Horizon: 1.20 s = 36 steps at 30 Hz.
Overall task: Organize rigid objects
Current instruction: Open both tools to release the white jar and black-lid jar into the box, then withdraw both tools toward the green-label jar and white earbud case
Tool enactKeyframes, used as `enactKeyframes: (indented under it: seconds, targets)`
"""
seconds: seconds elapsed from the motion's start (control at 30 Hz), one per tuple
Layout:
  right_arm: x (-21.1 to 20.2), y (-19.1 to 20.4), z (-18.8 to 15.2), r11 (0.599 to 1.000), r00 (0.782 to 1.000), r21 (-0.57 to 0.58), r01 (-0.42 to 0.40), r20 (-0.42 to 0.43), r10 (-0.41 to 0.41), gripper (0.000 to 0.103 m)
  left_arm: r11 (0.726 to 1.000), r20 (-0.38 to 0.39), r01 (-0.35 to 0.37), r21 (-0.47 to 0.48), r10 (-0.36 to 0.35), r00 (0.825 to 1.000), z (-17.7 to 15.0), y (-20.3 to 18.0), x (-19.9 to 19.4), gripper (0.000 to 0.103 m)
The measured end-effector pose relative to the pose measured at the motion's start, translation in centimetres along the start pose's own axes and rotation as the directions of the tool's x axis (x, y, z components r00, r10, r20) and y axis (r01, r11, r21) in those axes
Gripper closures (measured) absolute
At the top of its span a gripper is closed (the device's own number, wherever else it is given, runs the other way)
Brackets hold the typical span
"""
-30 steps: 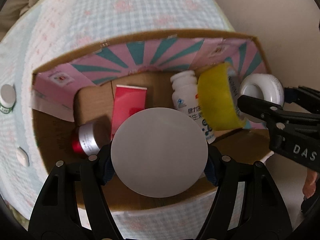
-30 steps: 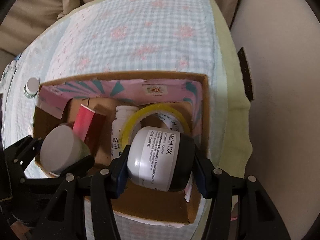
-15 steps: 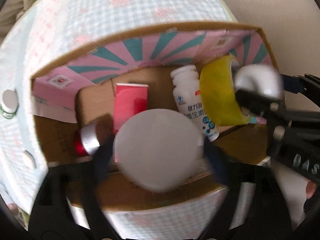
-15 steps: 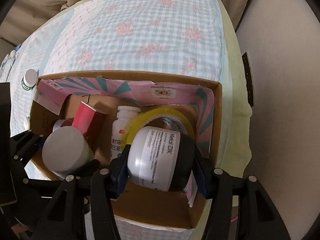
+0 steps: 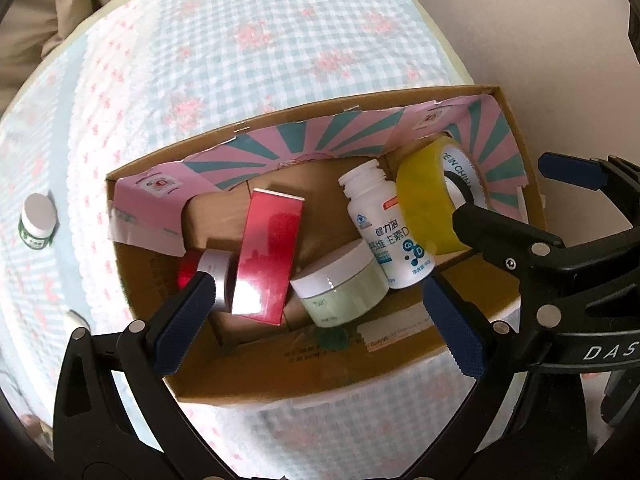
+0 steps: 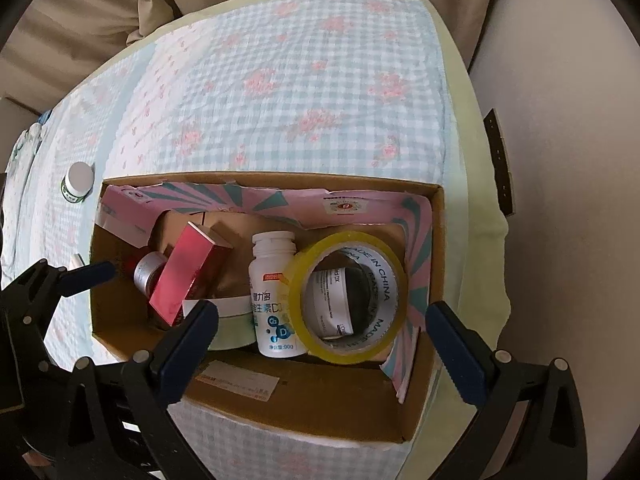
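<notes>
Jars (image 5: 340, 288) lie boxed (image 6: 296, 390); both claws (image 5: 316, 320) (image 6: 320, 344) gape.

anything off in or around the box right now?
One small green-labelled bottle stands outside the cardboard box, on the checked cloth to its left. Inside, the red carton leans tilted over a silver-capped bottle, and the black-and-white jar sits inside the tape roll. Nothing looks spilled.

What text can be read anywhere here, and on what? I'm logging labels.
"MADE IN CHINA": inner ring of the tape roll.
"DAS": right hand-held gripper, cut off at the frame edge.
"D": white bottle; its Chinese characters and other print unclear.
Jar inside the tape roll: print too small.
Green jar: blurred.
</notes>
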State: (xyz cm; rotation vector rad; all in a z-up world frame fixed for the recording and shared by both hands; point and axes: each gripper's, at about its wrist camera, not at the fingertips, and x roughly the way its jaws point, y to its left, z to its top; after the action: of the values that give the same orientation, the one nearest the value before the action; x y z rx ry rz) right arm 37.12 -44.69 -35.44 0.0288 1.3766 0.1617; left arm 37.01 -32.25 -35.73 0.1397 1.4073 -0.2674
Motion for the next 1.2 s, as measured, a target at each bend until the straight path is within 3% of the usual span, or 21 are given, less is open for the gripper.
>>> enactKeyframes:
  seconds: [0.27, 0.57, 0.73, 0.9, 1.2]
  targets:
    - [-3.1, 0.4, -0.9, 1.000, 0.999, 0.015, 0.011, 0.031, -0.011, 0.000, 0.999, 0.041, 0.020, 0.026, -0.021, 0.999, -1.2, 0.0, -3.7, 0.000]
    - [-9.9, 2.5, -2.5, 0.999, 0.995, 0.050, -0.017, 0.094, 0.012, 0.000, 0.998, 0.136, 0.055, 0.015, -0.056, 0.989, -4.2, 2.4, -11.4, 0.000]
    - [-13.7, 4.8, -3.4, 0.997, 0.993, 0.076, -0.021, 0.117, 0.012, 0.000, 0.998, 0.223, 0.064, 0.027, -0.069, 0.972, -6.4, 4.7, -16.6, 0.000]
    - [-16.8, 8.6, -4.5, 0.998, 0.990, 0.053, 0.026, 0.136, -0.033, 0.000, 0.996, 0.297, 0.081, 0.032, -0.086, 0.951, -8.6, 8.1, -21.1, 0.000]
    - [-22.9, 18.0, -8.0, 0.989, 0.952, 0.093, 0.116, 0.275, -0.137, 0.000, 0.993, 0.382, 0.091, 0.080, -0.115, 0.917, -13.5, 17.6, -27.8, 0.000]
